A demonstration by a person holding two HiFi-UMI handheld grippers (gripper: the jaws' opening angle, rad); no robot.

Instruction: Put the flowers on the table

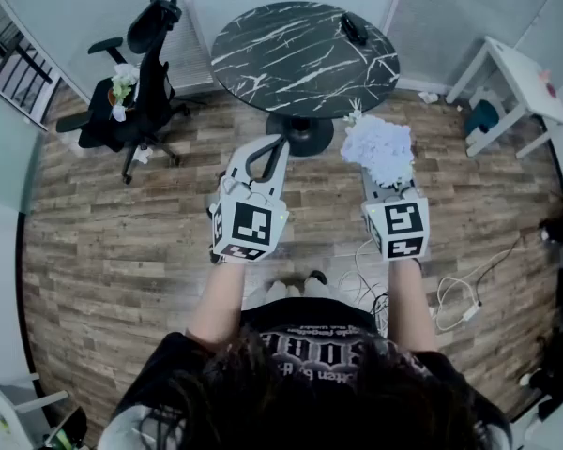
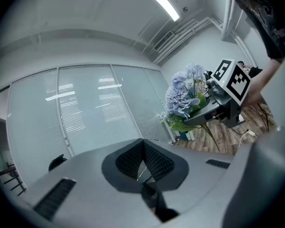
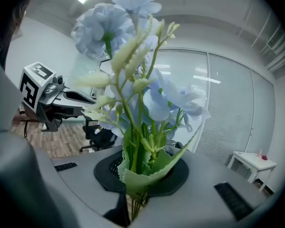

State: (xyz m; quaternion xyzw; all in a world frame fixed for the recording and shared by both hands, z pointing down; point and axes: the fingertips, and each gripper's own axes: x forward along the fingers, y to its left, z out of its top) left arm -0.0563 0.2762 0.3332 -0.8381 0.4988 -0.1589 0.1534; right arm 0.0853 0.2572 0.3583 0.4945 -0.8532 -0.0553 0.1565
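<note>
Flowers (image 1: 377,148), pale blue blooms over green leaves, stand upright in the right gripper (image 1: 387,190), whose jaws pinch the stems low down. Left gripper (image 1: 266,160) carries nothing, its jaw tips pressed together. Both are held out side by side over the wood floor (image 1: 122,251), the left at 9 o'clock of the bouquet. Round black marbled table (image 1: 300,50) sits at 12 o'clock, apart from the flowers. Black office chair (image 1: 141,92) at 10 o'clock; white side table (image 1: 521,68) at 2 o'clock.

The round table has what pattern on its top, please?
The table is black with white marble veining; head view shows it best.
</note>
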